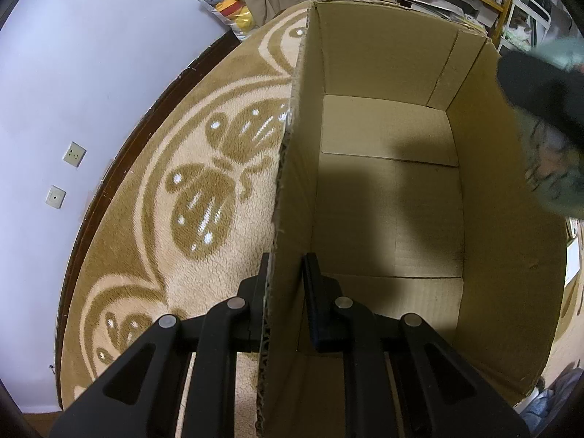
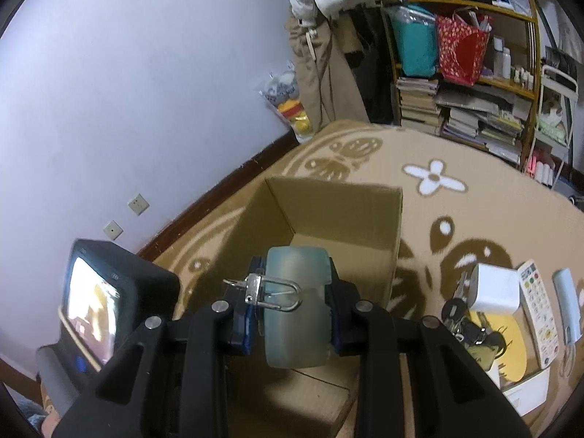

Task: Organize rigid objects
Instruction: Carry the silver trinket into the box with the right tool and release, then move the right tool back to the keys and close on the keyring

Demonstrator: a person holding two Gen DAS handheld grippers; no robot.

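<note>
An open cardboard box (image 1: 387,197) stands on the rug, its floor bare. My left gripper (image 1: 286,281) is shut on the box's left wall, one finger outside and one inside. My right gripper (image 2: 295,303) is shut on a translucent pale-teal rounded case (image 2: 295,328) and hangs above the near part of the box (image 2: 339,219). A small silver padlock (image 2: 272,294) with keys lies across the front of the case; I cannot tell how it is fixed. In the left wrist view the right gripper (image 1: 540,109) shows blurred over the box's right wall.
On the rug right of the box lie a bunch of keys (image 2: 460,314), a white cube charger (image 2: 494,288), a remote control (image 2: 538,310), a pale handset (image 2: 567,299) and a yellow disc (image 2: 511,346). A crowded bookshelf (image 2: 474,109) stands behind. The wall (image 1: 73,91) runs close along the left.
</note>
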